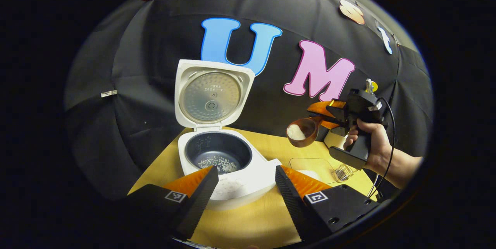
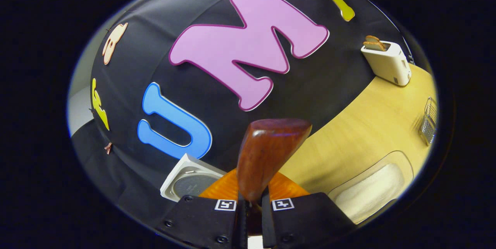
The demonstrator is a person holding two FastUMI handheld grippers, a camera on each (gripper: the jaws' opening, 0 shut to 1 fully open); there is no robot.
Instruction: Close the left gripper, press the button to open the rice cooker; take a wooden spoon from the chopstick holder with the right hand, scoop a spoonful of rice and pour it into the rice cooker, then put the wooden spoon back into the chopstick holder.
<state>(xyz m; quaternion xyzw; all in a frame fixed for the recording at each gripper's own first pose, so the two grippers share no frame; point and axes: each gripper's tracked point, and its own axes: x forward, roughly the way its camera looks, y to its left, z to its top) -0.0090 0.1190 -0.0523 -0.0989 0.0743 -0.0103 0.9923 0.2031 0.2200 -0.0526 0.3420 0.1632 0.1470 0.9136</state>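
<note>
The white rice cooker (image 1: 228, 163) stands open with its lid (image 1: 211, 96) upright, and a little rice lies in the dark inner pot (image 1: 218, 152). My left gripper (image 1: 244, 189) is open just in front of the cooker, with nothing between its fingers. To the right of the cooker and above the table, a hand holds my right gripper (image 1: 329, 115), shut on the wooden spoon (image 1: 302, 131), whose bowl carries white rice. In the right gripper view the spoon (image 2: 267, 156) stands up from between the fingers of my right gripper (image 2: 254, 206), with the cooker lid (image 2: 190, 181) at lower left.
A clear tray of rice (image 1: 310, 165) (image 2: 372, 191) lies on the wooden table (image 1: 271, 144) right of the cooker. The wire chopstick holder (image 1: 343, 171) (image 2: 428, 123) stands beyond it. A white toaster (image 2: 387, 63) sits at the far table edge.
</note>
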